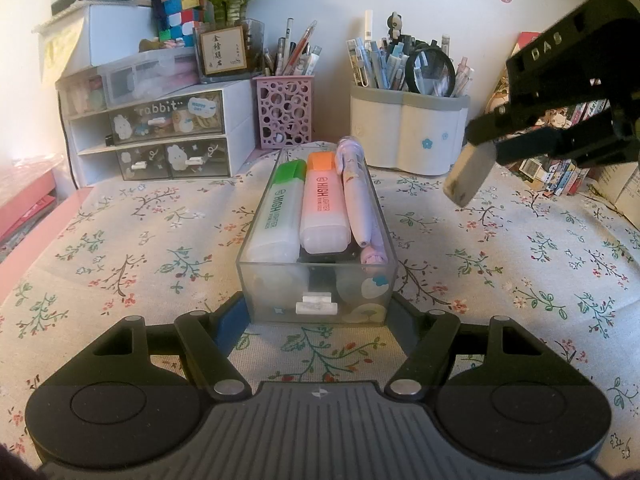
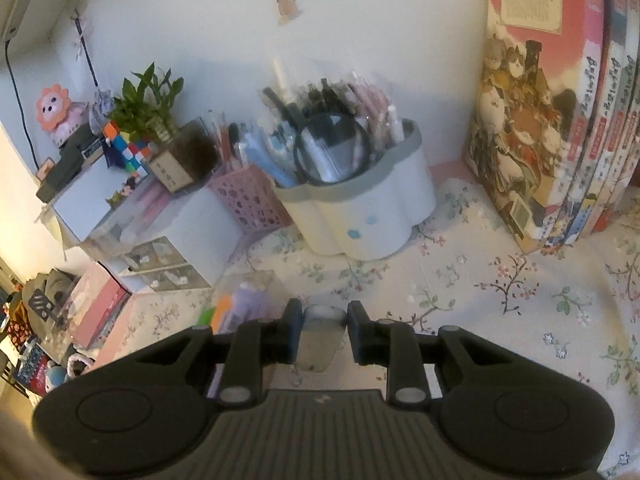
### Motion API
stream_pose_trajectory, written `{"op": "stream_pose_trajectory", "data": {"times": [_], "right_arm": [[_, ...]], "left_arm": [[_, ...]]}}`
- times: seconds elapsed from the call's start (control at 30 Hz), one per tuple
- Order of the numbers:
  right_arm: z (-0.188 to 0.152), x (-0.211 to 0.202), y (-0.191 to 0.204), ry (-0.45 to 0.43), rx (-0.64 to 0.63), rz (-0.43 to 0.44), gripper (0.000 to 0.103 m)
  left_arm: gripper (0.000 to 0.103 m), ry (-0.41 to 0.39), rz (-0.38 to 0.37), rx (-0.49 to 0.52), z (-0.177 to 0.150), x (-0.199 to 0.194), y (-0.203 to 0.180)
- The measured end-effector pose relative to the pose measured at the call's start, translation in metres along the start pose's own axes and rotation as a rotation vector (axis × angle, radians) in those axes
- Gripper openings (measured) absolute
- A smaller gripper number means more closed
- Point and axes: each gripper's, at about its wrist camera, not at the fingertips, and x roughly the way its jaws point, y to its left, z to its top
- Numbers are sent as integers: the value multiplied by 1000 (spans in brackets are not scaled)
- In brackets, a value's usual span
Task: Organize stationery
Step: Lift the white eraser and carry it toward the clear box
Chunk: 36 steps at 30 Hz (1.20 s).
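- We are clamping the clear plastic drawer tray (image 1: 320,280) by its near end in the left gripper (image 1: 320,312), mid-table on the floral cloth (image 1: 120,240); highlighters and a pen lie inside.
- We are gripping a grey rectangular eraser (image 2: 320,336) in the right gripper (image 2: 323,332), raised beyond the tray's far right corner.

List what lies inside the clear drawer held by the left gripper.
In the clear drawer, on top: a green highlighter, an orange highlighter and a lilac pen. Beneath them something black and a pink piece peek out; the rest is covered.
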Motion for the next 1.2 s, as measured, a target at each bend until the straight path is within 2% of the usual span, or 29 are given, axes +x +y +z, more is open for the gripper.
{"op": "stream_pose_trajectory", "data": {"times": [0.23, 0.4, 0.57, 1.2], "right_arm": [[11, -4, 3, -13, 22, 18, 30], [14, -6, 11, -33, -37, -35, 30], [17, -7, 2, -20, -7, -24, 30], [37, 14, 51, 44, -80, 144, 30]], "left_arm": [[72, 0, 0, 0, 0, 0, 0], [71, 0, 1, 1, 0, 0, 0], [71, 0, 1, 2, 1, 0, -1], [72, 0, 2, 2, 0, 0, -1]]}}
